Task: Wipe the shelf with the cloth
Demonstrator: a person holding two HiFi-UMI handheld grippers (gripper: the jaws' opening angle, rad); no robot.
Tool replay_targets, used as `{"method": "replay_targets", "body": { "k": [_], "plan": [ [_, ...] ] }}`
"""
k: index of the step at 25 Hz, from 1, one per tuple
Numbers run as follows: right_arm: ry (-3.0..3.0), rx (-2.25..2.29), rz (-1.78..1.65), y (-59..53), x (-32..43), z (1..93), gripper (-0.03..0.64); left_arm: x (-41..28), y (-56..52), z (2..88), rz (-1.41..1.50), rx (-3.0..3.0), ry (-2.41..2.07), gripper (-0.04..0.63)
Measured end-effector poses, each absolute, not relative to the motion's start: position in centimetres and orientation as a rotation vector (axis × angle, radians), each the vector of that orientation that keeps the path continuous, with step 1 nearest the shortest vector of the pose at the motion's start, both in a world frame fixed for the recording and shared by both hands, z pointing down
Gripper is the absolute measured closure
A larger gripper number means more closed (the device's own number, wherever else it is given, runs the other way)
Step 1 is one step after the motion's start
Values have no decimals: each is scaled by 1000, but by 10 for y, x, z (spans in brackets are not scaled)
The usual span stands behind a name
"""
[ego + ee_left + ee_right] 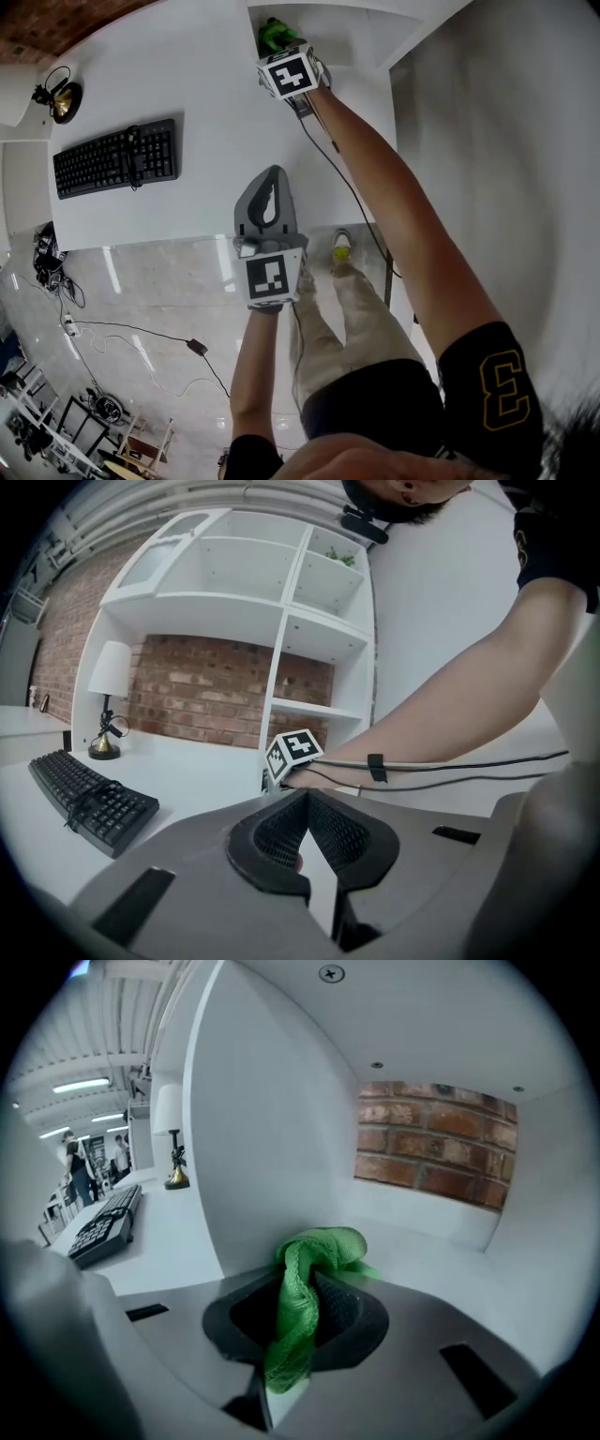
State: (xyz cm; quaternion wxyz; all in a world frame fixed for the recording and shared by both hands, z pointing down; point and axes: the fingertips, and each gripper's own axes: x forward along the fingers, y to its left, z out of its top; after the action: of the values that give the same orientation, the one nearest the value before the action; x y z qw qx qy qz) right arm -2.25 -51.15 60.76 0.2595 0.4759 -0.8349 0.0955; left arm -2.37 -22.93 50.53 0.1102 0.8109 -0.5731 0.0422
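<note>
Sleeve [489, 382] reads "3" (cloth [300, 1305] clamped).

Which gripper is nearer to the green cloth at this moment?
Right. The right gripper is shut on the cloth, inside the shelf compartment. The left gripper, shut and empty, is apart from it, over the desk's front edge.

Bright, even indoor light throughout. In the head view the white surface [197, 84] is nearly washed out, and the glossy floor [141, 281] carries pale streaks of glare. Both gripper views are round fisheye pictures with black corners and bowed shelf [234, 600] edges. Strip lights [80, 1085] glow at the upper left of the right gripper view. There the cloth [300, 1307] is sharp and the shelf interior is softly shaded.
</note>
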Motion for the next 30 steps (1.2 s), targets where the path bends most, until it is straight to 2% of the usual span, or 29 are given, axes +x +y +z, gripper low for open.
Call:
{"method": "replay_targets", "body": {
  "k": [12, 30],
  "plan": [
    [-2207, 1239, 164, -510, -12, 614, 577, -22, -225, 507, 173, 2394, -1673, 577],
    [-2118, 1438, 225, -518, 60, 612, 577, -16, -213, 515, 179, 2403, -1648, 577]
  ]
}}
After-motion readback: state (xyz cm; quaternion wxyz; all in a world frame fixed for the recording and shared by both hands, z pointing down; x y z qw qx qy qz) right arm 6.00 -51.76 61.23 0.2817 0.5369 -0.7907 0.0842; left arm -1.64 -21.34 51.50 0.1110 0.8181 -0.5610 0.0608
